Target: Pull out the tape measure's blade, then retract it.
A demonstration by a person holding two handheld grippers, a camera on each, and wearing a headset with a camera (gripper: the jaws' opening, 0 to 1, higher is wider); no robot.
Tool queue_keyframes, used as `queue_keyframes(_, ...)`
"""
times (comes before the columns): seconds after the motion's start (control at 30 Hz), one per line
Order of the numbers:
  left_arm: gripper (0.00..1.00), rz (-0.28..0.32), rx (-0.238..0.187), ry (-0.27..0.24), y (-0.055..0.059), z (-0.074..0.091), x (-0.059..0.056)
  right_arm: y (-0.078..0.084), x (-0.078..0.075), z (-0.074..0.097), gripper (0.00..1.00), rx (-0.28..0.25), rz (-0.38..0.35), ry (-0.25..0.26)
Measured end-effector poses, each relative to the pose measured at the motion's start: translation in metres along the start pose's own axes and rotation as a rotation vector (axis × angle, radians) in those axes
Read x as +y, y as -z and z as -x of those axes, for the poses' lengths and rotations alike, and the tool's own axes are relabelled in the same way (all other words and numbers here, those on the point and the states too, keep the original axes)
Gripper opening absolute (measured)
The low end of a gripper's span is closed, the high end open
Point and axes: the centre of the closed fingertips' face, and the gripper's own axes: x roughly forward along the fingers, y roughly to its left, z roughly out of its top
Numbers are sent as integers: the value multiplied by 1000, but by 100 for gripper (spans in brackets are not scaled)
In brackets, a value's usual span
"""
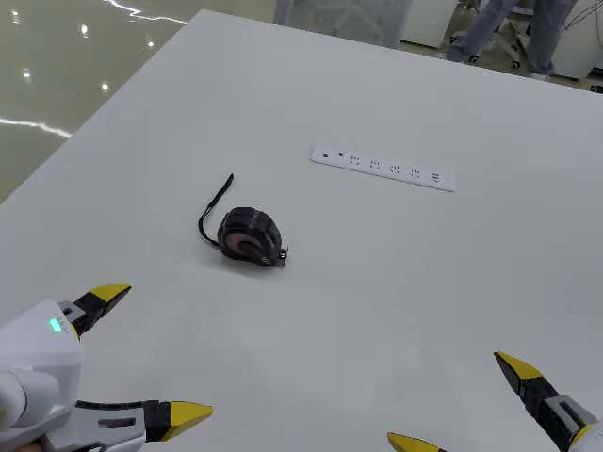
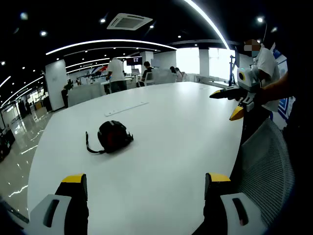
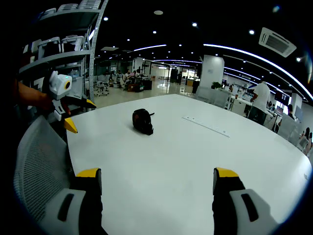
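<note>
**benchrat:** so what are the tongs doing?

**mo_k:** Both sets are spread wide and holding nothing. The left tongs (image 1: 158, 351) sit at the bottom left of the head view with the yellow tips far apart. They hang over the near edge of the white worktop (image 1: 377, 301) without touching anything. The right tongs (image 1: 452, 399) are the same at the bottom right: gaping, tips in the air.

**benchrat:** and the tape measure?

**mo_k:** The tape measure (image 1: 249, 236) is out near the middle of the worktop, well apart from both tongs and roughly between them, just further out. It's a dark case with a reddish face.

**benchrat:** which way is it pointing?

**mo_k:** In the head view its long axis runs from upper left to lower right. The little blade tab is at the lower right corner, so the mouth aims toward the right tongs' side. The black strap (image 1: 209, 212) trails off the other end, curling up and to the left. A white power strip (image 1: 382, 169) lies beyond it, well apart.
</note>
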Motion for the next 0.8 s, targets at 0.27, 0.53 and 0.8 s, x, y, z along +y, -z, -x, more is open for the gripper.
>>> queue_keyframes(0.27,100,-13,-33,-6,-9,-8,4,2,-8,-12,100,-34,-4,-36)
queue_keyframes(0.53,100,-6,-45,-21,-20,-13,6,6,-9,-21,100,-23,13,-61)
queue_keyframes(0.8,100,0,-54,-27,-22,-15,14,10,-10,-21,100,-16,-1,-64)
